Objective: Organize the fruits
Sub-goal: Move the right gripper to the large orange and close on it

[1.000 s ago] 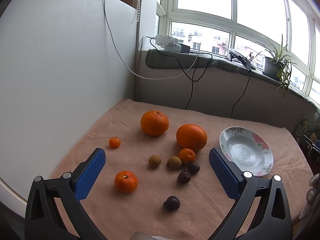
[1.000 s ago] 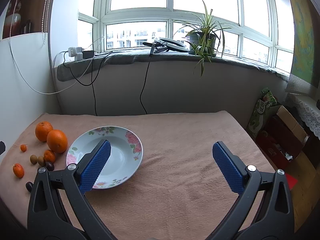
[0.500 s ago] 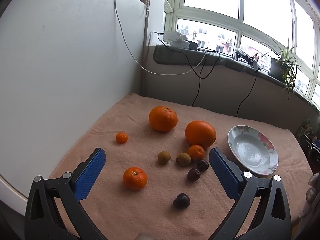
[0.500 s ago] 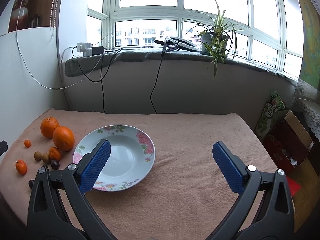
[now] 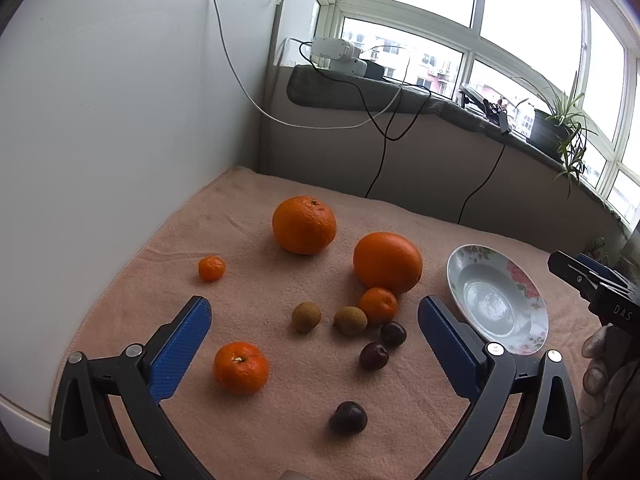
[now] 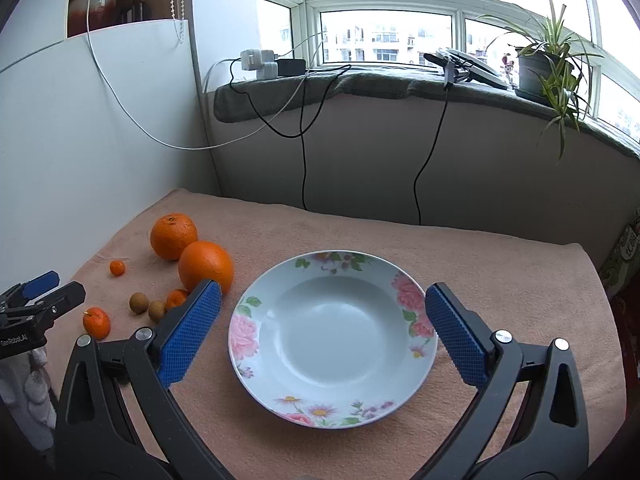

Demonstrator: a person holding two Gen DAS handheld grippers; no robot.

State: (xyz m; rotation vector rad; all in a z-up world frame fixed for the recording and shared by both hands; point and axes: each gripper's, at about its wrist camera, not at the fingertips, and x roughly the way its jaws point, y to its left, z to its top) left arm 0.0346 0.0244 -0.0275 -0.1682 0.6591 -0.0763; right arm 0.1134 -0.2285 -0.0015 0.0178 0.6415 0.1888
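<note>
Right gripper [image 6: 322, 330] now nearer the plate [image 6: 320, 410], bracketing it, left gripper [image 5: 314, 346] seemingly closer to the fruit.

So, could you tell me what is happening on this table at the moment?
A person holds a gripper in each hand, sorting fruit. The left gripper hangs open over the scattered oranges, small brown fruits and dark plums on the pink cloth, holding nothing. The right gripper is open over the flowered plate, which has no fruit in it yet.
</note>
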